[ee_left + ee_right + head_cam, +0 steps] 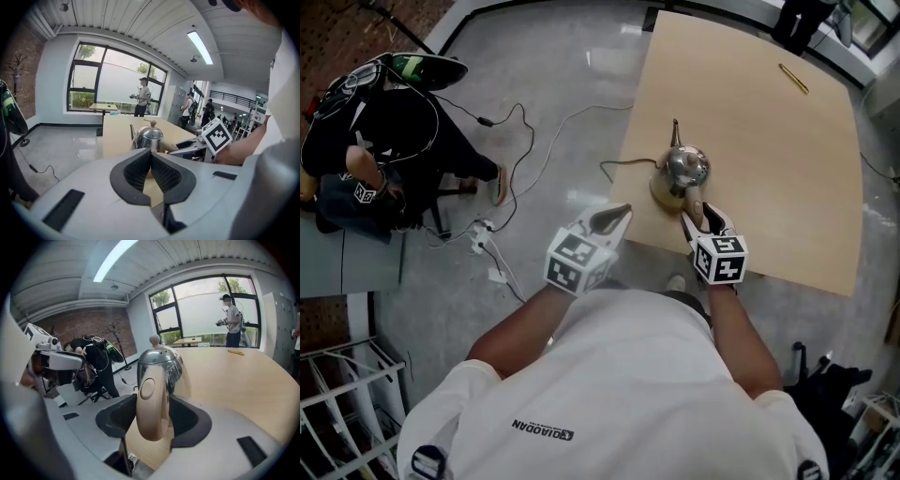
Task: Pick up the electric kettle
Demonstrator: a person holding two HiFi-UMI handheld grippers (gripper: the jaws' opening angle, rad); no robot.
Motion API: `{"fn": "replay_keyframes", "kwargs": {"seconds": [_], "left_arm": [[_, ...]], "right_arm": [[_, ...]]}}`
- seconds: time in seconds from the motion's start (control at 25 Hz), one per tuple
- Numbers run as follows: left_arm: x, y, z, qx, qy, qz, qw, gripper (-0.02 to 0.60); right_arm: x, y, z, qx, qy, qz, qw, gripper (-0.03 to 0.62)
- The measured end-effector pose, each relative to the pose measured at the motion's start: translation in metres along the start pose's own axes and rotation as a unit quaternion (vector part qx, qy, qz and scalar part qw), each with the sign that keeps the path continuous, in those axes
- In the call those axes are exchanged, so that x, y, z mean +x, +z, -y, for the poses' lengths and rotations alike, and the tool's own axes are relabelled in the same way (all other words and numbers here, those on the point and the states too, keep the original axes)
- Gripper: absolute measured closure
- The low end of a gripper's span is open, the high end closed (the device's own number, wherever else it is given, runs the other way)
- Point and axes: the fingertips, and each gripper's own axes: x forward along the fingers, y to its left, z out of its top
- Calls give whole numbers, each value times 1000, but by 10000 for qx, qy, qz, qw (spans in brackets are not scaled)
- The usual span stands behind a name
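Fingers of your right gripper stand wide apart, with the handle of the kettle upright between them. Your left gripper has its fingers pressed together on nothing, just beside the edge of the table. The kettle stands near that table's close edge. Your white shirt carries the print "QIAODAN", upside down in the head view. Only the head view shows the cord running from the kettle off the table's side. A thin yellow stick lies at the far end, too small to name. In both gripper views the gripper bodies hide the kettle's bottom.
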Motion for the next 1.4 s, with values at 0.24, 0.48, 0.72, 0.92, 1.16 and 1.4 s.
{"fn": "replay_keyframes", "kwargs": {"seconds": [0.24,0.48,0.72,0.92,1.16,1.4], "left_arm": [[0,10,-13,207,-430,102,9988,586],[-6,16,-31,251,-450,164,9985,586],[-4,20,-29,170,-429,312,9984,586],[-5,25,-23,70,-274,391,9988,586],[-8,31,-16,-70,60,613,9981,586],[-13,33,-7,-164,343,750,9965,586]], "right_arm": [[23,-5,12,-85,-710,98,9974,402],[24,-9,16,-272,-1015,41,9945,427],[19,6,24,6,-928,169,9955,457],[3,61,33,20,-688,961,9930,480],[6,85,42,-273,-496,1092,9924,516],[-16,93,41,-170,-184,1245,9919,516]]}}
